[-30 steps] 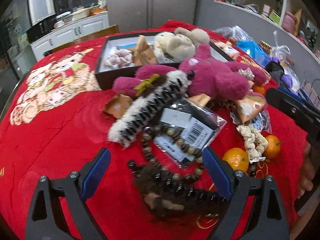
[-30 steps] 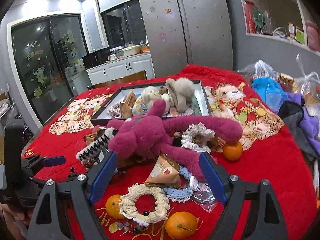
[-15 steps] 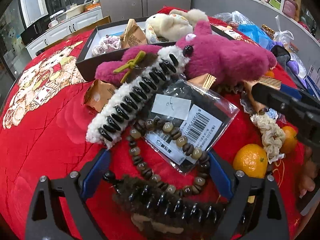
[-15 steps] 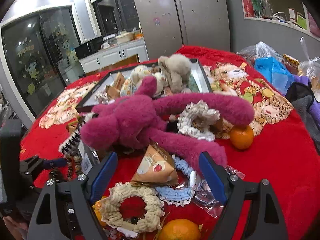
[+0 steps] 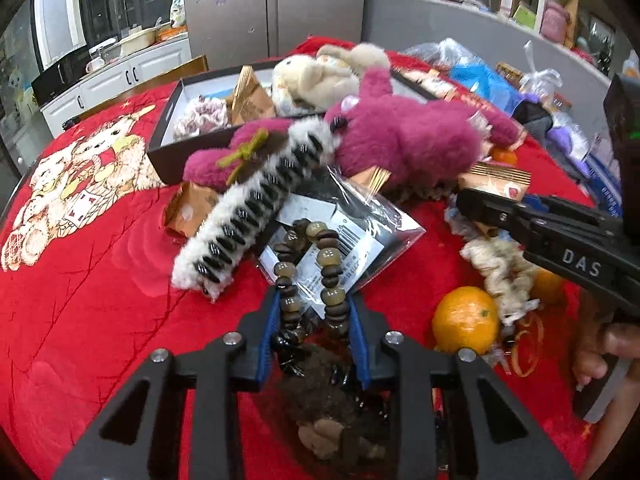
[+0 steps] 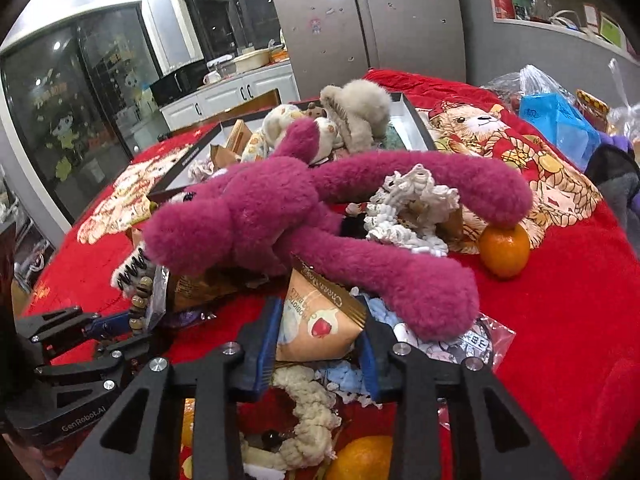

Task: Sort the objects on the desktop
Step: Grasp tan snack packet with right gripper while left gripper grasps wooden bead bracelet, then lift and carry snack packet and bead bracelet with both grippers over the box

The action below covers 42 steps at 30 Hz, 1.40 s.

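Note:
A loop of brown and tan beads, the bead bracelet (image 5: 328, 258), lies on a clear barcode bag (image 5: 380, 236). My left gripper (image 5: 313, 299) is closing, and its blue pads press both strands of the bracelet. Under it sits a brown fuzzy hair claw (image 5: 332, 408). My right gripper (image 6: 319, 334) is shut on a tan triangular snack packet (image 6: 324, 304) that lies under a leg of the pink plush toy (image 6: 260, 216). In the left wrist view the right gripper (image 5: 476, 206) shows at the right with that snack packet (image 5: 496, 182).
A white fluffy hair claw (image 5: 248, 216) leans on the plush. A dark tray (image 5: 160, 148) behind holds pale plush toys and packets. Oranges (image 5: 466, 320) (image 6: 504, 248), crocheted scrunchies (image 6: 408, 208) (image 6: 308, 404) and bags crowd the red cloth.
Both grippers went from wide open to closed: the left on the bead bracelet, the right on the snack packet. The right gripper also came lower and nearer the pile.

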Each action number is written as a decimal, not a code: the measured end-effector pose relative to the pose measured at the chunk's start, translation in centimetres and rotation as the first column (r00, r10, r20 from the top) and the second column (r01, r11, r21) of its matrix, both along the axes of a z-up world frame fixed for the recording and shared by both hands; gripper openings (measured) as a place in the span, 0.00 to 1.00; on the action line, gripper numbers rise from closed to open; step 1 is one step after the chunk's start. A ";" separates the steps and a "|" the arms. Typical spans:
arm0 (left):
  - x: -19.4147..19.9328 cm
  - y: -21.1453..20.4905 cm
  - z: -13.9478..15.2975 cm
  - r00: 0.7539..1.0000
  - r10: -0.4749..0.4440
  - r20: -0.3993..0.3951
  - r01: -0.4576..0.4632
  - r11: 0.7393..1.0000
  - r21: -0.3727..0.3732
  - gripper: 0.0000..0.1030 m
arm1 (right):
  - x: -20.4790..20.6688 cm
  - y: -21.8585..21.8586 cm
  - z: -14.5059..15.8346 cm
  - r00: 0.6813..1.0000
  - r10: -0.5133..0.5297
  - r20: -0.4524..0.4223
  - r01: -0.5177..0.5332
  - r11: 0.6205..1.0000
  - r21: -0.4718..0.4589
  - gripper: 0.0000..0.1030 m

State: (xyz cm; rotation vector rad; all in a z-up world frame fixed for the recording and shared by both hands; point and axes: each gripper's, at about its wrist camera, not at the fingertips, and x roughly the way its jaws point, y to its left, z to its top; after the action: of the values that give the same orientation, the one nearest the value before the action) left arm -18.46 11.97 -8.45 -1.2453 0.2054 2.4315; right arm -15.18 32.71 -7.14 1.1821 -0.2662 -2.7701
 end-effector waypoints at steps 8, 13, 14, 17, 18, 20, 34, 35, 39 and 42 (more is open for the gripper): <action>0.8 -1.1 2.3 1.000 -0.006 -0.026 0.008 0.998 0.066 0.20 | 1.1 0.0 1.6 0.998 0.004 -0.057 -0.007 0.999 -0.049 0.34; 1.7 -2.0 3.5 0.998 0.007 -0.058 -0.003 0.998 0.070 0.15 | 1.7 -0.5 2.1 0.997 0.016 -0.071 -0.021 0.997 -0.075 0.34; 1.8 -2.2 3.7 0.998 0.011 -0.057 -0.006 0.997 0.077 0.14 | 1.9 -0.7 2.4 0.997 0.022 -0.076 -0.027 0.997 -0.077 0.34; 2.1 -2.9 4.3 0.998 0.020 -0.064 -0.015 0.996 0.091 0.11 | 2.4 -1.2 3.1 0.996 0.027 -0.088 -0.034 0.997 -0.071 0.34; 2.2 -3.1 4.6 0.997 0.023 -0.072 -0.017 0.996 0.089 0.11 | 2.5 -1.3 3.4 0.995 0.027 -0.094 -0.034 0.997 -0.071 0.34; 2.4 -3.4 5.1 0.996 0.029 -0.087 -0.021 0.996 0.090 0.11 | 2.7 -1.5 4.0 0.994 0.030 -0.105 -0.038 0.996 -0.077 0.34; 3.4 -4.1 7.1 0.993 0.031 -0.117 -0.018 0.994 0.111 0.11 | 4.5 -2.4 5.9 0.987 0.055 -0.150 -0.067 0.995 -0.078 0.34; 3.4 -4.0 7.3 0.992 0.032 -0.120 -0.019 0.994 0.111 0.11 | 4.6 -2.4 6.0 0.987 0.056 -0.153 -0.068 0.995 -0.076 0.34; 3.3 -3.7 7.9 0.990 0.037 -0.134 -0.024 0.995 0.100 0.11 | 4.7 -2.6 6.6 0.985 0.064 -0.162 -0.076 0.995 -0.071 0.34; 3.3 -3.4 8.4 0.989 0.037 -0.144 -0.023 0.995 0.094 0.11 | 4.7 -2.8 6.9 0.984 0.071 -0.166 -0.083 0.994 -0.068 0.34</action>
State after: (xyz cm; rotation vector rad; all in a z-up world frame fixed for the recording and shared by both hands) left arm -15.13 8.52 -0.01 -1.0390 0.1142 2.5293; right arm -10.47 29.89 -0.24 0.9220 -0.2977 -2.7431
